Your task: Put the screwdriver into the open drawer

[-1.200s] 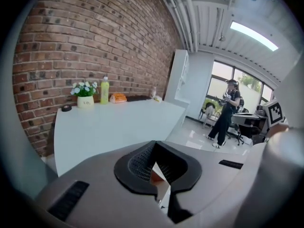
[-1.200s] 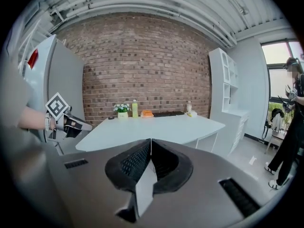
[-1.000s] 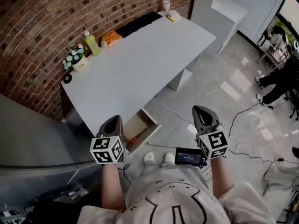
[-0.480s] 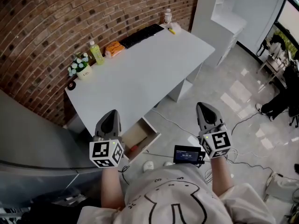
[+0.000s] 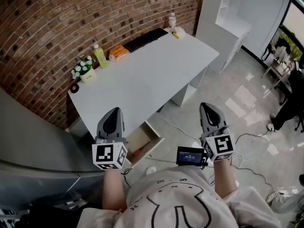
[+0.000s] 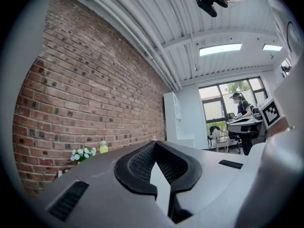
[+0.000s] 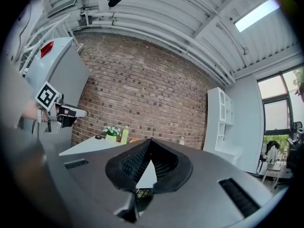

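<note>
Drawer [image 5: 153, 131] gapes at lower centre, holding a red thing [image 5: 136, 151], likely the screwdriver, just right of the left gripper [image 5: 115, 113]; right gripper [image 5: 207, 108] lies farther; both pressed together, empty.

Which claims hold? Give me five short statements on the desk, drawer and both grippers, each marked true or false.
1. The drawer under the white desk stands open. True.
2. The left gripper holds something. False: its jaws are shut on nothing.
3. A keyboard lies on the desk by the brick wall. True.
4. The green bottle stands in the drawer. False: it stands on the desk beside the flower pot.
5. The right gripper has its jaws wide apart. False: they are shut, empty.
</note>
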Motion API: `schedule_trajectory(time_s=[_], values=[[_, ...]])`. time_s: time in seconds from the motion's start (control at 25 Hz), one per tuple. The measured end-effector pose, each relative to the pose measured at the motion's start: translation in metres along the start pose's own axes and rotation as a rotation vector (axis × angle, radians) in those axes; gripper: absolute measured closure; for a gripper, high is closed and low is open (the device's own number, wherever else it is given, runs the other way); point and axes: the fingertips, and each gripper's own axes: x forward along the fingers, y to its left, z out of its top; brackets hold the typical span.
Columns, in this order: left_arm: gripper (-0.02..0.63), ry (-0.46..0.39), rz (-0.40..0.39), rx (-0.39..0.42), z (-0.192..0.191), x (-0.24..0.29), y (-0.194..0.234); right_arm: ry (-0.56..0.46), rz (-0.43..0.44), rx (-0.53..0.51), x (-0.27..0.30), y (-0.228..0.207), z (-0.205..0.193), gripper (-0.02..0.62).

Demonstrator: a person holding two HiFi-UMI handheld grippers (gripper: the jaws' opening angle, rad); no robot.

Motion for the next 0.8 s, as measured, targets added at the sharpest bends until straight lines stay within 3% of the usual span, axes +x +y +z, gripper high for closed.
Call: schedule_trajectory(time_s=[0.24, 0.48, 0.64, 0.8], values=[[0.595, -0.020, 0.001, 0.010, 0.004, -0.003, -0.001, -0.016, 0.001, 0.000, -0.003, 0.005, 0.001, 0.578], [0.595, -0.037, 0.006, 0.021, 0.010, -0.005, -0.006, 0.055, -0.013, -0.003, -0.011, 0.006, 0.001, 0.578], [0.595, -0.069, 0.008, 0.031, 0.013, -0.009, -0.008, 0.048, -0.016, -0.003, -0.013, 0.006, 0.002, 0.578], [0.595, -0.089, 0.013, 0.029, 0.013, -0.013, -0.010, -0.025, -0.012, 0.013, -0.013, 0.006, 0.008, 0.578]])
